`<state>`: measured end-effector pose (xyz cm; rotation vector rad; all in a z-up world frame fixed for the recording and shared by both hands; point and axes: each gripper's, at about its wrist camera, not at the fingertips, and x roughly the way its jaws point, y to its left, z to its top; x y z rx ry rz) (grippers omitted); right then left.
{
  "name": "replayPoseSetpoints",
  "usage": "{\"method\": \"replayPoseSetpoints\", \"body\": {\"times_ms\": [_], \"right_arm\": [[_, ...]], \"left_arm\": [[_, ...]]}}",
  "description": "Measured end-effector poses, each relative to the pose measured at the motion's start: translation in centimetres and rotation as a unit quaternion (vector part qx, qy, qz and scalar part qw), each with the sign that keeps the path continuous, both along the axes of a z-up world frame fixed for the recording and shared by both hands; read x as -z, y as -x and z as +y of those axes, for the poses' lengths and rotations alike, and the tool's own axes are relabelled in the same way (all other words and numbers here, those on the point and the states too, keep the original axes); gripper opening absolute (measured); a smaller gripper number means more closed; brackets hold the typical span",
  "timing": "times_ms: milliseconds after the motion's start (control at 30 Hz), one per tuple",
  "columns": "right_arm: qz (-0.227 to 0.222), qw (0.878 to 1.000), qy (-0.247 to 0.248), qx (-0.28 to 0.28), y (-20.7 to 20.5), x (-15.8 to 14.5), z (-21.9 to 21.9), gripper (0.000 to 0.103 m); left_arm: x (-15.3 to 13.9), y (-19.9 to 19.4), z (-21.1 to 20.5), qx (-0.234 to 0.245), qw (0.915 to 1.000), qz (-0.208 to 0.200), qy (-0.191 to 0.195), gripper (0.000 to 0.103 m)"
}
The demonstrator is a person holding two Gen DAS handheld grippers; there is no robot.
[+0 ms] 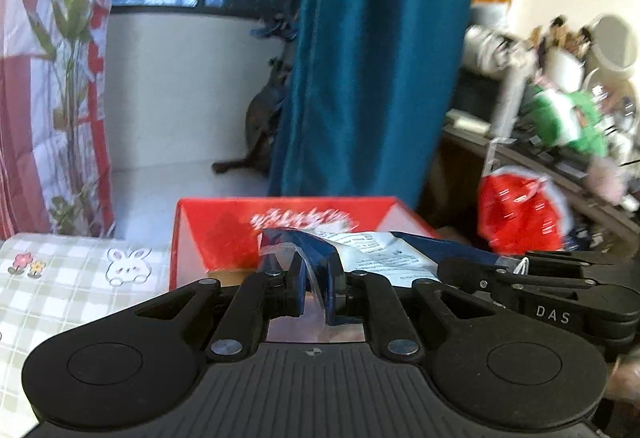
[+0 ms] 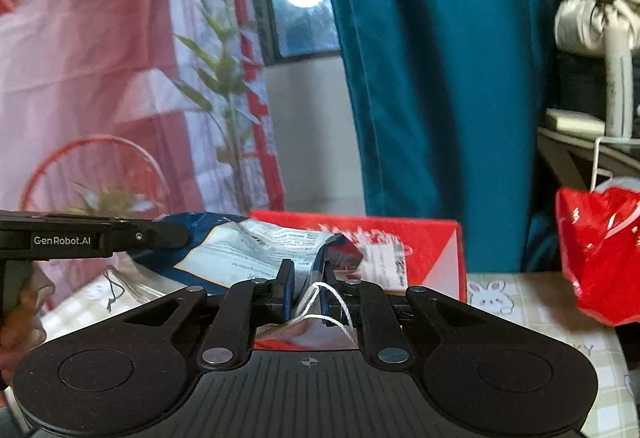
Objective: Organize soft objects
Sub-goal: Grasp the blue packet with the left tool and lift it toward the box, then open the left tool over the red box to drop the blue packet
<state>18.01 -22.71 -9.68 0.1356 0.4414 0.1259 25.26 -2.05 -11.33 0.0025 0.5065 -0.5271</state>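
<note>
Blue plastic bag (image 1: 372, 258) stretches crosswise between left gripper (image 1: 314, 290) and right gripper (image 2: 306, 292), both fingers clamped on its ends, above the red box (image 1: 224, 238).

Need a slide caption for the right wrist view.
Both claws, right and left, shut on a blue packet before a red box.

- Bag (image 1: 380, 256) stretched between left gripper (image 1: 314, 288) and right gripper (image 2: 306, 288), above table (image 1: 60, 290).
- Box (image 1: 224, 234) on table, behind bag.
- Curtain (image 1: 372, 58) behind box.
- Shelf (image 1: 560, 162) right of curtain.
</note>
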Motion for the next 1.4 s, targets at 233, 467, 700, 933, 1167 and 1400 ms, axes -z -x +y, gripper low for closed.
{"method": "replayPoseSetpoints", "body": {"times_ms": [233, 467, 700, 933, 1167, 1400], "right_arm": [[0.067, 0.998, 0.001, 0.023, -5.2, 4.5, 0.4, 0.008], [0.104, 0.993, 0.020, 0.045, -8.5, 6.3, 1.0, 0.007], [0.133, 0.984, 0.063, 0.098, -10.1, 7.4, 0.6, 0.024], [0.090, 0.987, 0.076, 0.107, -7.2, 5.9, 0.4, 0.032], [0.055, 0.997, 0.034, 0.052, -2.0, 3.1, 1.1, 0.032], [0.065, 0.998, 0.017, 0.000, 5.4, 3.3, 2.5, 0.032]], "left_arm": [[2.3, -3.2, -0.1, -0.027, 0.9987, 0.032, -0.027, 0.016], [2.8, -3.5, 0.3, -0.050, 0.9971, 0.032, -0.048, 0.046], [2.8, -3.8, 1.8, -0.056, 0.9967, 0.046, -0.038, 0.046], [2.1, -1.7, 2.7, -0.041, 0.9972, 0.056, -0.027, 0.046], [1.5, 3.1, 3.0, -0.012, 0.9975, 0.060, -0.035, 0.046], [3.2, 8.6, 3.1, 0.019, 0.9944, 0.095, -0.040, 0.046]]}}
